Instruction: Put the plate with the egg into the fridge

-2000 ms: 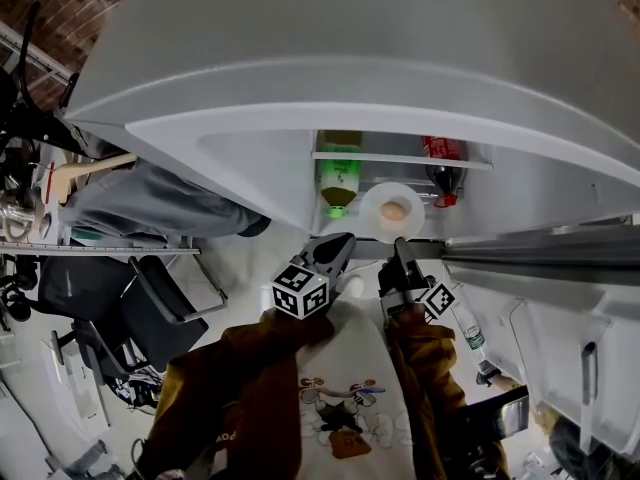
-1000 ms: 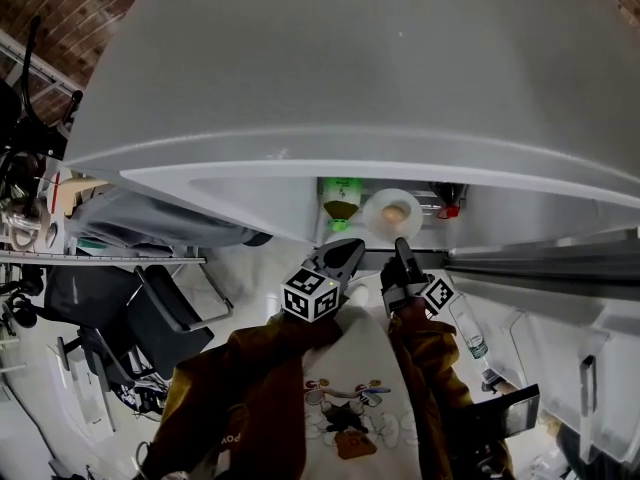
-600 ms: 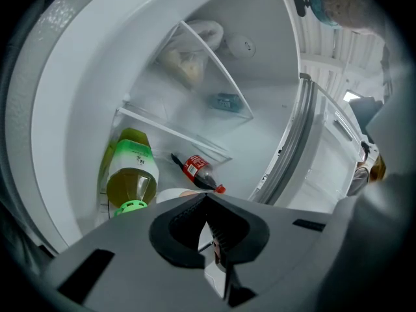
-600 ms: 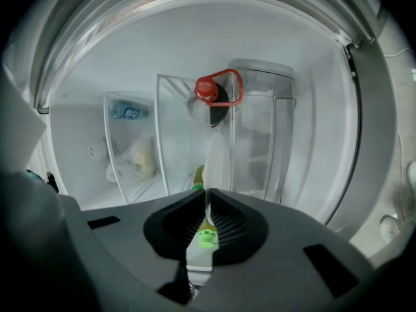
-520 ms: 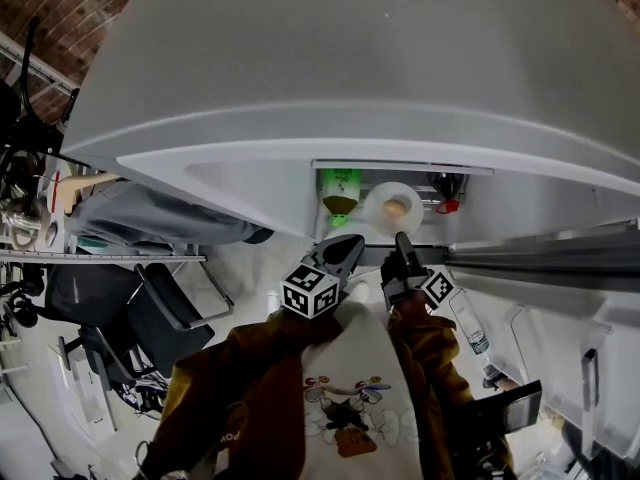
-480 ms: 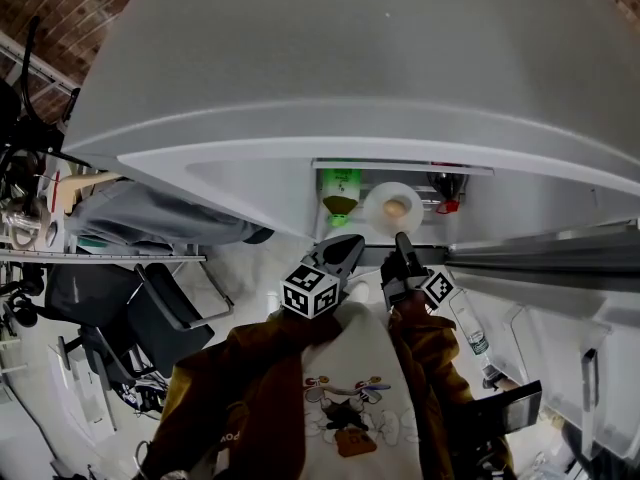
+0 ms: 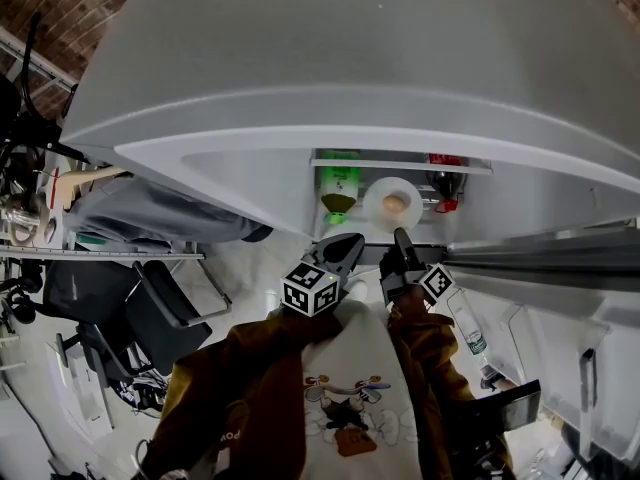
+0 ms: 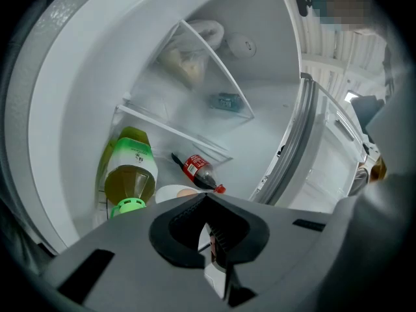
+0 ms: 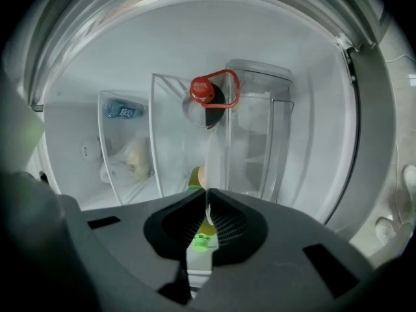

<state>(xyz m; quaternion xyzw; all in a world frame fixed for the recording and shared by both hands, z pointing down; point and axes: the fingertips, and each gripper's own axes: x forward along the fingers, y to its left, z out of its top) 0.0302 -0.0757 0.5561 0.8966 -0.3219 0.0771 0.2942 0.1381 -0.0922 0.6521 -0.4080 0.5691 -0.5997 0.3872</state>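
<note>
Your right gripper [image 7: 401, 237] still pinches the plate [image 7: 376, 208] rim, egg [image 7: 396, 206] aboard, barely moved at the fridge [image 7: 300, 68] shelf; your left gripper [image 7: 351, 239] stays closed, empty.

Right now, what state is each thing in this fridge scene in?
fridge: door open.
plate: gripped at its rim, carrying the egg.
egg: whole, on the plate.
green bottle: capped, lying on its side.
cola bottle: capped, lying on its side.
right gripper: shut on the plate.
left gripper: shut, empty.
</note>
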